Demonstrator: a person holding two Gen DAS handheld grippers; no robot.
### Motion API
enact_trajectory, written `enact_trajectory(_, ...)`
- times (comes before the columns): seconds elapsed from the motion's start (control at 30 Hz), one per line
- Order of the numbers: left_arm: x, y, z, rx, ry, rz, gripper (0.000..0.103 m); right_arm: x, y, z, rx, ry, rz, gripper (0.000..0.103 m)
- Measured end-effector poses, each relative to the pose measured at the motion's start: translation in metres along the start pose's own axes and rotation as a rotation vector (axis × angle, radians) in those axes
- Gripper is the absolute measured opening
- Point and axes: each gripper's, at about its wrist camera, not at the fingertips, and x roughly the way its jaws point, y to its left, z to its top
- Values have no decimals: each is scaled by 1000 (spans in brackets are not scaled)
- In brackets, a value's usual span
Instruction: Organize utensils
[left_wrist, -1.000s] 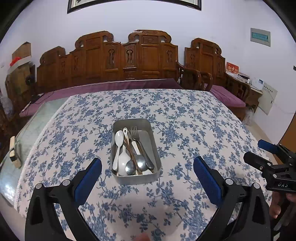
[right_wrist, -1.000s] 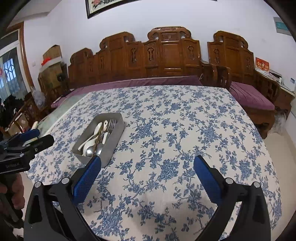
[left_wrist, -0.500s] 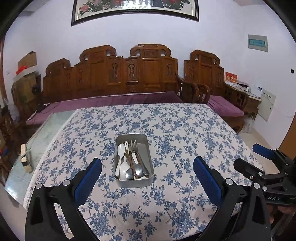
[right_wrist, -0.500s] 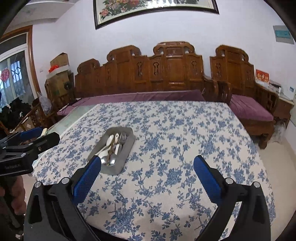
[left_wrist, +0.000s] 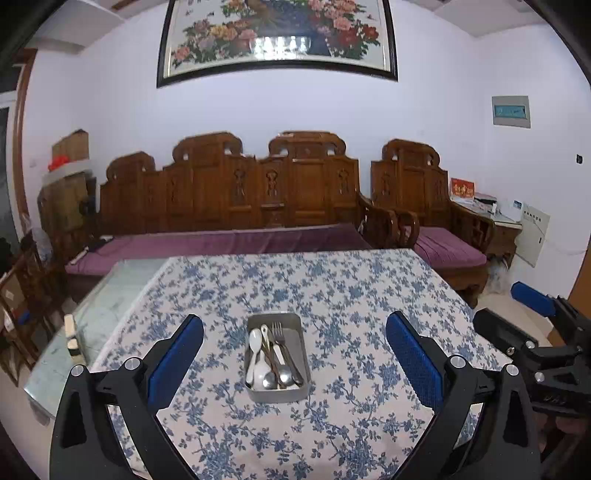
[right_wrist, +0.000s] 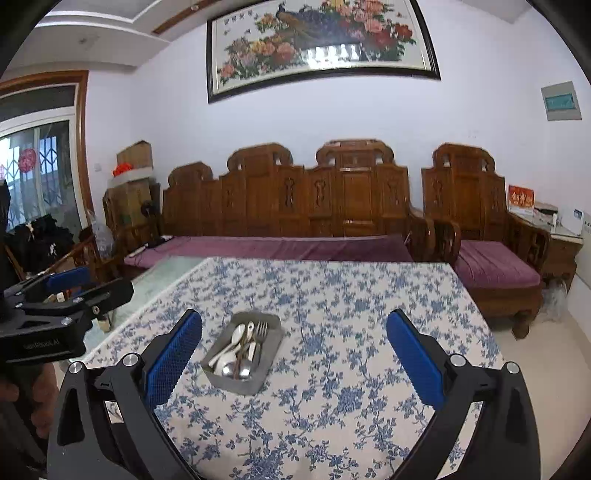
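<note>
A grey metal tray (left_wrist: 300, 336) sits on the blue-flowered tablecloth (left_wrist: 351, 295) and holds white spoons, metal spoons, a fork and brown chopsticks. It also shows in the right wrist view (right_wrist: 271, 345). My left gripper (left_wrist: 293, 363) is open and empty, held back above the table's near edge, well short of the tray. My right gripper (right_wrist: 293, 360) is open and empty, also held back, with the tray ahead and slightly left. The right gripper shows at the right edge of the left wrist view (left_wrist: 532, 332); the left gripper shows at the left of the right wrist view (right_wrist: 66, 291).
A carved wooden sofa (left_wrist: 236, 195) with purple cushions stands behind the table, with a matching armchair (left_wrist: 424, 206) to the right. A bare glass strip of table (left_wrist: 92, 314) lies left of the cloth, with a small block (left_wrist: 72, 336) on it. A side table (right_wrist: 554, 229) stands at far right.
Both grippers have pulled back and risen away from the tray, so the tray looks smaller and farther. The wall painting has come into view. Both stay open.
</note>
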Motion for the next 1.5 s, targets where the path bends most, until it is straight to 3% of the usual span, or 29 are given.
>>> enact_trajectory(0.23, -10, -5, 2, 5, -25, -7, 96, -20, 2, 9, -6, -50, -13, 100)
enact_trajectory(1.5, -8, -4, -3, -19, -23, -23, 96, -17, -2, 7, 7, -39, -18, 100)
